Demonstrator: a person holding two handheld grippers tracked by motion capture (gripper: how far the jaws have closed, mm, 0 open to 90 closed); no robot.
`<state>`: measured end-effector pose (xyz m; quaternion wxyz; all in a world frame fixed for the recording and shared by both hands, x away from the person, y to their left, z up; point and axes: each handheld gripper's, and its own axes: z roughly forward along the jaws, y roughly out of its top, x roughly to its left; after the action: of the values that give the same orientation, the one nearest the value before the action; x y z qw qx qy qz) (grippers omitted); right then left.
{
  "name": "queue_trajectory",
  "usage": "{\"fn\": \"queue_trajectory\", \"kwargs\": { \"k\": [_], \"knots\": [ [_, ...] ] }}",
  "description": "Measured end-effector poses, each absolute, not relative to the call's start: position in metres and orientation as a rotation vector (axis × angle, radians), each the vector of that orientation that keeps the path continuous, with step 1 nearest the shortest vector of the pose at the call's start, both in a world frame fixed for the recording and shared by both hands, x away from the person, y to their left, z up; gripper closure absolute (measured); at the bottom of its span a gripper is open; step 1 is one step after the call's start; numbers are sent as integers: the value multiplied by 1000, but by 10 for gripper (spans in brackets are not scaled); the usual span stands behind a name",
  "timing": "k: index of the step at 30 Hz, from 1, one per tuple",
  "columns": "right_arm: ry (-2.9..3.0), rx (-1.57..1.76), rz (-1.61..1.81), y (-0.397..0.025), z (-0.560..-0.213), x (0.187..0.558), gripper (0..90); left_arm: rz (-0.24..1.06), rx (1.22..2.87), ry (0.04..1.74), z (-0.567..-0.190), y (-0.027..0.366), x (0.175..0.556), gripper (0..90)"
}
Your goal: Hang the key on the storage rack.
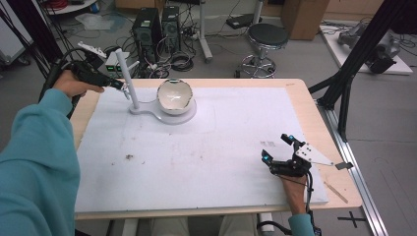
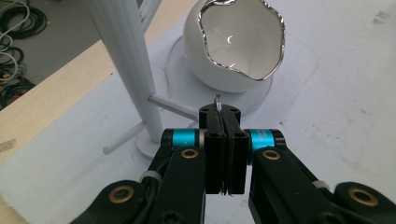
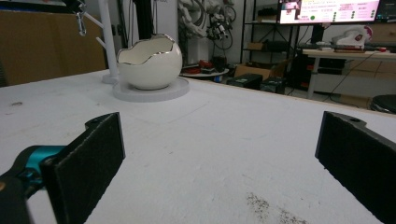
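nearest the camera in the high view, a teal sleeve (image 1: 37, 162) fills the lower left, its hand carrying the left gripper (image 1: 119, 84) up at the far left corner of the bench (image 1: 314, 128). that gripper's jaws are pressed together on a thin metal ring (image 2: 218, 101), whose small loop pokes out above the fingertips in the left gripper view. the ring sits just beside a short peg (image 2: 173, 106) that juts from the white post (image 2: 128, 60) of a small stand (image 1: 147, 110); whether ring and peg touch cannot be told.

the stand's round base holds a white egg-shaped bowl (image 1: 174, 97) with a jagged silver rim, its opening tilted toward the person. the bowl looks empty in the left gripper view. post and bowl stand close together on the same white base, on the white mat (image 1: 206, 157) that covers most of the bench.

at the near right, the right gripper (image 1: 278, 150) rests low over the mat, well apart from the stand. its jaws stand wide with nothing between them, only bare mat with a few dark specks, as the right gripper view shows. far off in that view the bowl (image 3: 149, 63) and post (image 3: 107, 37) stand at upper left.
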<state>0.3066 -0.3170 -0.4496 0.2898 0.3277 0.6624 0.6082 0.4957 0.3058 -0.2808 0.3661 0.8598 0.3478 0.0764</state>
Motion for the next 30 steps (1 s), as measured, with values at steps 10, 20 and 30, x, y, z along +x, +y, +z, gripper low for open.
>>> {"fn": "queue_trajectory", "kwargs": {
  "k": [10,20,30],
  "knots": [
    [1767,879,1623,-317,-450,306,6,194,2212,912,-285,306,500,883],
    [1765,880,1627,-317,-450,307,6,195,2215,926,-287,308,503,883],
    [1763,879,1626,-317,-450,307,6,197,2200,933,-288,310,506,882]
  ]
}}
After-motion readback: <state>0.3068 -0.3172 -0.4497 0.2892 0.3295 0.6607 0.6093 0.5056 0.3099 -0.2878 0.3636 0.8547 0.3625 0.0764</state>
